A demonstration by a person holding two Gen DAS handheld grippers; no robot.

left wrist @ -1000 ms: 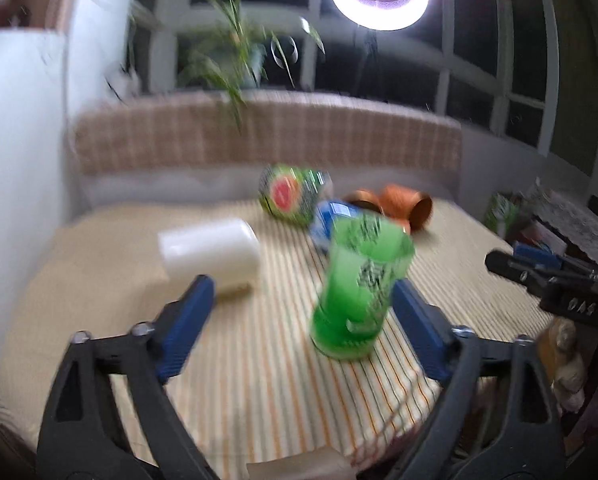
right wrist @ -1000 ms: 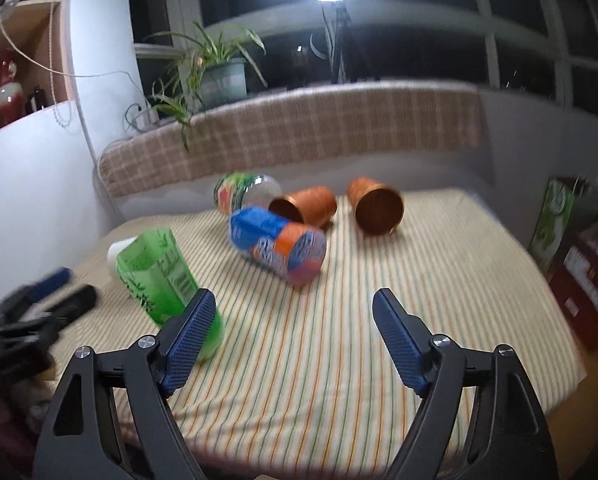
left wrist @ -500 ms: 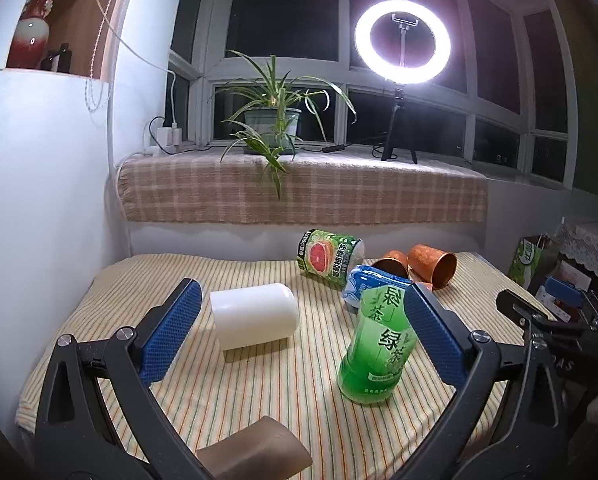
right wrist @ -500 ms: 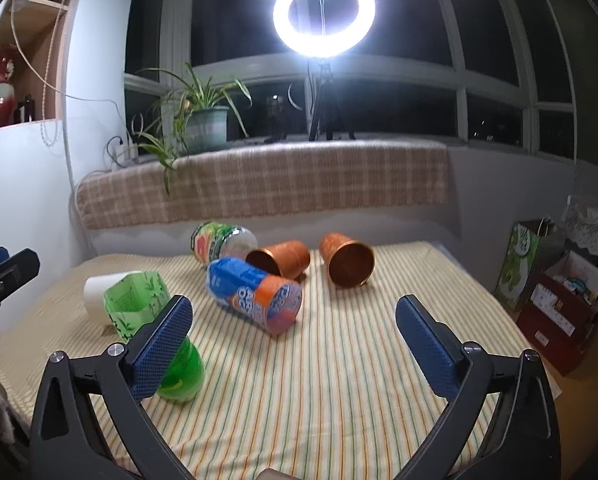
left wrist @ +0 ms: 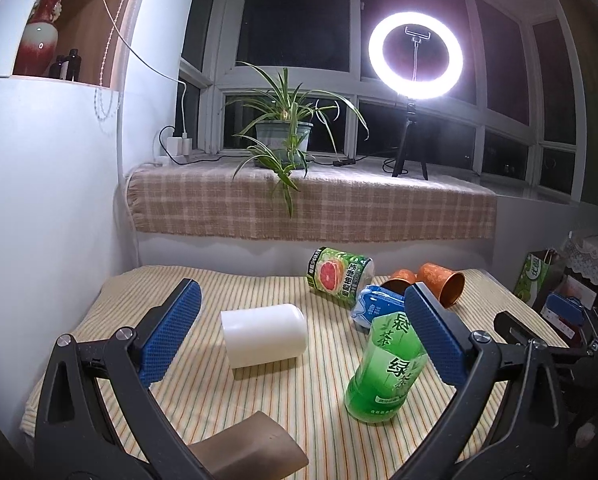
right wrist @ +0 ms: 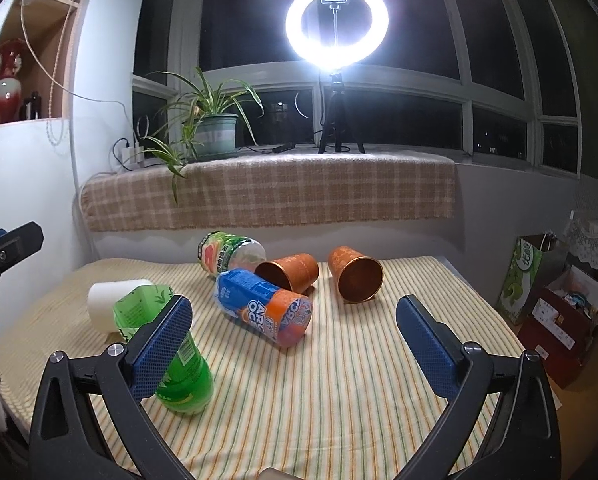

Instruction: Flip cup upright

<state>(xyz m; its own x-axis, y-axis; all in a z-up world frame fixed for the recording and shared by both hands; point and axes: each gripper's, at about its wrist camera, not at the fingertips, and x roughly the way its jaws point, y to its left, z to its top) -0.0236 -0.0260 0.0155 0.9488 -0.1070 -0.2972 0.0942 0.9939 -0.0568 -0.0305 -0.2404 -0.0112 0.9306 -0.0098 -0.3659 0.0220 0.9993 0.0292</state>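
A green cut-bottle cup [left wrist: 387,368] stands upright on the striped table; it also shows in the right wrist view [right wrist: 167,352]. A white cup [left wrist: 264,335] lies on its side to its left. Two copper cups [right wrist: 287,273] [right wrist: 355,275], a blue-orange cup [right wrist: 265,309] and a grapefruit-label cup [right wrist: 229,255] lie on their sides farther back. My left gripper [left wrist: 303,336] is open and empty, above the near table, with the white cup between its fingers' lines of sight. My right gripper [right wrist: 295,340] is open and empty, to the right of the green cup.
The striped table [right wrist: 339,392] ends at a white wall on the left and a checked cloth-covered sill [right wrist: 267,196] behind. A potted plant [right wrist: 215,132] and a ring light [right wrist: 337,24] stand on the sill. Bags and boxes [right wrist: 555,300] sit off the right edge.
Both grippers have drawn back and risen from the green cup, which now stands free and upright. The views have steadied.
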